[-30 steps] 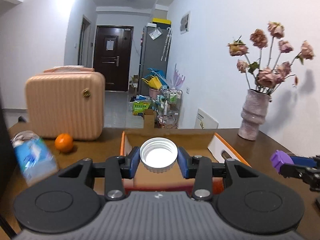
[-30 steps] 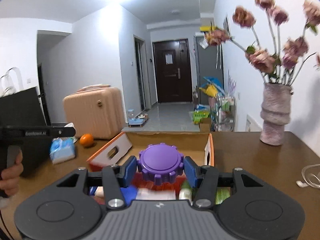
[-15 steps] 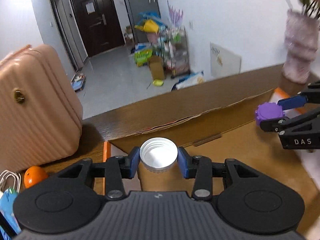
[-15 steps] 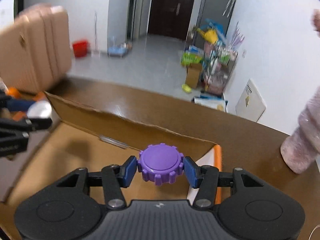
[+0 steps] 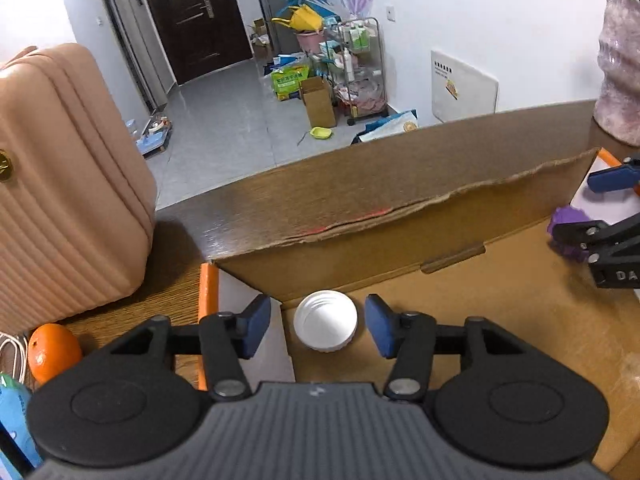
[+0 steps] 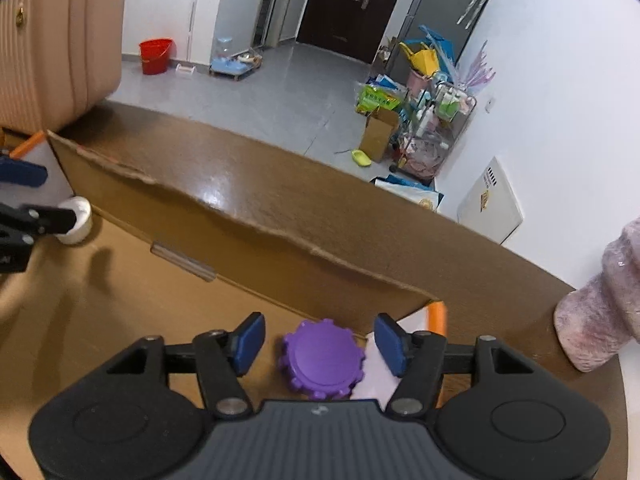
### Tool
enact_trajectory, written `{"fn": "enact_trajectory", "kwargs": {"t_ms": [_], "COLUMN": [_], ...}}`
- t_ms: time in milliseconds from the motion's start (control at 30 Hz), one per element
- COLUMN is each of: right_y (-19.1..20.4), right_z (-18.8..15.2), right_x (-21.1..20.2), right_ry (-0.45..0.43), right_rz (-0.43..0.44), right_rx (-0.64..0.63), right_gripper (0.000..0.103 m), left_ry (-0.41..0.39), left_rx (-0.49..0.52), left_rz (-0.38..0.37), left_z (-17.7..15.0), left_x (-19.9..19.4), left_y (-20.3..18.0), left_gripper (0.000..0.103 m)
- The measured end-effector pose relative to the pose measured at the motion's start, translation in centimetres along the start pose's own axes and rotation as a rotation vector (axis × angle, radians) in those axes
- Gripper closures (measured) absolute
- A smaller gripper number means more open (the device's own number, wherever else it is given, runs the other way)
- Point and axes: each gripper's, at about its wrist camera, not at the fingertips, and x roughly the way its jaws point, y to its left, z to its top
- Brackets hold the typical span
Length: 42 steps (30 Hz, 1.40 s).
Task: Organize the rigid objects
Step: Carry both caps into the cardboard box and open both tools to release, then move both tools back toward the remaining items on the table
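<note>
A white bottle cap (image 5: 325,326) lies open side up on the floor of a cardboard box (image 5: 400,216), in its far left corner. My left gripper (image 5: 318,330) straddles the cap, jaws opening, with a gap on each side of it. A purple toothed cap (image 6: 323,364) rests in the box's far right corner (image 6: 400,300). My right gripper (image 6: 320,344) is around it, jaws opening, pads clear of it. Each wrist view catches the other cap at its edge: the purple cap (image 5: 564,218) and the white cap (image 6: 78,220).
A pink ribbed suitcase (image 5: 60,184) stands on the brown table left of the box. An orange (image 5: 52,352) and a blue tissue pack (image 5: 12,412) lie near it. A mauve vase (image 6: 600,312) stands right of the box. The box's far flap rises ahead.
Both grippers swung down into the box and spread their jaws. The white cap and the purple cap were let go and now lie on the box floor.
</note>
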Motion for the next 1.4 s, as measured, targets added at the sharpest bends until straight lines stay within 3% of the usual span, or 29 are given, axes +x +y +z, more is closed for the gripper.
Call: {"fn": "enact_trajectory", "kwargs": {"t_ms": [33,133,267,333,400,533,733,800,933,1100,1400], "right_y": [-0.3,-1.2,-2.4,-2.9,-3.1,-2.6,0.0,1.2,3.1,4.9,8.5], "right_z": [0.1,0.2,-0.6,-1.2,-2.0,-4.8,-11.2,-13.2,-17.1,-21.4,-31.1], "right_x": [-0.9,-4.4,-10.2,-13.4,-17.0,-23.8,-30.5,-31.6,-33.2,-35.0,-37.2], "right_ry": [-0.012,-0.046,-0.085,-0.109,-0.144,-0.25,-0.425,-0.451,-0.504,-0.561,-0.562], "right_rz": [0.013,0.041,0.034,0.029,0.028,0.053,0.069,0.023,0.012,0.003,0.022], "right_rx": [0.019,0.056,0.071,0.079,0.084,0.099,0.16,0.163,0.175,0.18,0.204], "right_gripper": [0.043,0.041,0.036,0.035,0.031,0.023,0.017,0.017,0.017,0.015,0.011], "left_ry": [-0.001,-0.022,-0.069,-0.1,-0.16,-0.312,-0.493,-0.535,-0.577,-0.59,-0.584], "left_rx": [-0.005,-0.074,-0.15,-0.155,-0.153,-0.131,-0.163,-0.184,-0.221,-0.264,-0.274], "left_rz": [0.003,-0.007,-0.047,-0.051,-0.046,0.023,0.054,0.051,0.03,0.042,0.103], "left_z": [0.1,0.1,0.2,0.1,-0.2,-2.4,-8.5,-10.8,-15.1,-20.0,-28.8], "left_x": [-0.2,-2.0,-7.4,-10.8,-14.9,-22.8,-31.2,-32.9,-34.9,-36.8,-38.9], "left_y": [0.1,0.9,2.4,2.5,2.5,1.4,-1.0,-1.7,-2.7,-3.4,-5.4], "left_gripper": [0.04,0.035,0.034,0.027,0.017,0.012,0.002,0.001,0.001,0.0,0.0]}}
